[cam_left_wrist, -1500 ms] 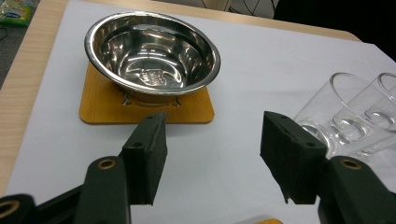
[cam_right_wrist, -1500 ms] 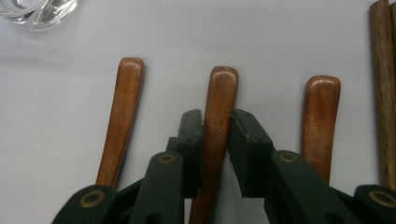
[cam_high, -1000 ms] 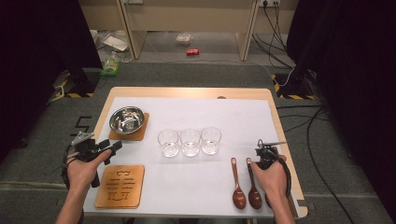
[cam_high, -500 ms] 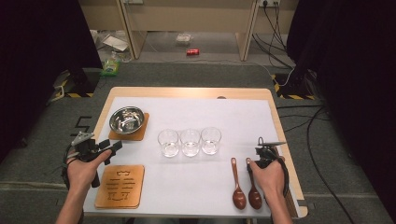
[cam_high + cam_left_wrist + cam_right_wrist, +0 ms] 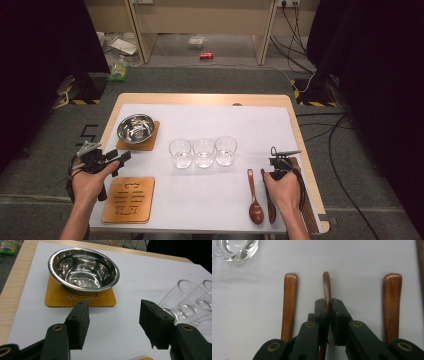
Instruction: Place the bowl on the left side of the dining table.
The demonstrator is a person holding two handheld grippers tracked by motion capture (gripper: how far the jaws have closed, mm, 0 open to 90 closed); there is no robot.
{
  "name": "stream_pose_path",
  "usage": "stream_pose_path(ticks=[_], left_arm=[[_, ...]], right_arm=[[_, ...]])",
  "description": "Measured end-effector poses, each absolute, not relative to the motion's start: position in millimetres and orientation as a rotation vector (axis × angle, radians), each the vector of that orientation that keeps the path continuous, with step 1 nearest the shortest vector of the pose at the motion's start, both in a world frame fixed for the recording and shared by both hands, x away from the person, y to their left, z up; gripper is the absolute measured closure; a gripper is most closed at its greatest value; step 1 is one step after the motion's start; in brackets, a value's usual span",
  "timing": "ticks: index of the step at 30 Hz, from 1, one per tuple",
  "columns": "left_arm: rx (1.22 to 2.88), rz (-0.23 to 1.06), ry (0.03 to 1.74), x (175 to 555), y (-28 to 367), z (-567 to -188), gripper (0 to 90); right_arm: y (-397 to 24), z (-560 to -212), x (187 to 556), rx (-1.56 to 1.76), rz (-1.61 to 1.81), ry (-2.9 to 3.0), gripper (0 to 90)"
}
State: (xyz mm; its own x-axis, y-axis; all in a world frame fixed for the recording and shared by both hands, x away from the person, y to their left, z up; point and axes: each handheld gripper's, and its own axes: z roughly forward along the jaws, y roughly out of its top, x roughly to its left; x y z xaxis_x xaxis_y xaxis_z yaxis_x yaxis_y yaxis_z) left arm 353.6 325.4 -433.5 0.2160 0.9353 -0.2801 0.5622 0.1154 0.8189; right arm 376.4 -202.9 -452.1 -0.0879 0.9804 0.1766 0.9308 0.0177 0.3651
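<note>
Wooden spoon (image 5: 327, 287) lies on the white surface (image 5: 200, 200) between two others, its thin handle pinched edge-on by the right gripper (image 5: 329, 302), whose jaws have just closed; lifted, it could twist or slip; left gripper (image 5: 113, 315) jaws gape empty.

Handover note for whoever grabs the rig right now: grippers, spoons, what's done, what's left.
Right gripper: jaws have just been closing, now clamped on the middle spoon's handle; it is not visibly lifted off the white mat.
Left gripper: open, holds nothing, near the steel bowl on its coaster.
Two more wooden spoons lie either side, untouched. Three glasses stand in a row.
Done: grasp. Left: lift and place the spoon, probably.
</note>
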Motion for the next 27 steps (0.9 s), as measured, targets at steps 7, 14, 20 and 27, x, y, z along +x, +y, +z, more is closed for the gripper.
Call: stream_pose_path(ticks=[7,14,20,27], left_arm=[[1.555,0.502,1.456,354,326,-434,40.9],[1.554,0.499,1.448,353,325,-434,40.9],[1.551,0.499,1.446,353,326,-435,40.8],[1.553,0.496,1.441,353,325,-434,40.9]], right_arm=[[-205,-457,379,2.029,0.584,2.172,83.0],[-208,-454,375,2.002,0.636,2.154,84.3],[-209,-444,370,1.953,0.714,2.119,84.3],[-209,-437,370,1.877,0.755,2.125,84.3]])
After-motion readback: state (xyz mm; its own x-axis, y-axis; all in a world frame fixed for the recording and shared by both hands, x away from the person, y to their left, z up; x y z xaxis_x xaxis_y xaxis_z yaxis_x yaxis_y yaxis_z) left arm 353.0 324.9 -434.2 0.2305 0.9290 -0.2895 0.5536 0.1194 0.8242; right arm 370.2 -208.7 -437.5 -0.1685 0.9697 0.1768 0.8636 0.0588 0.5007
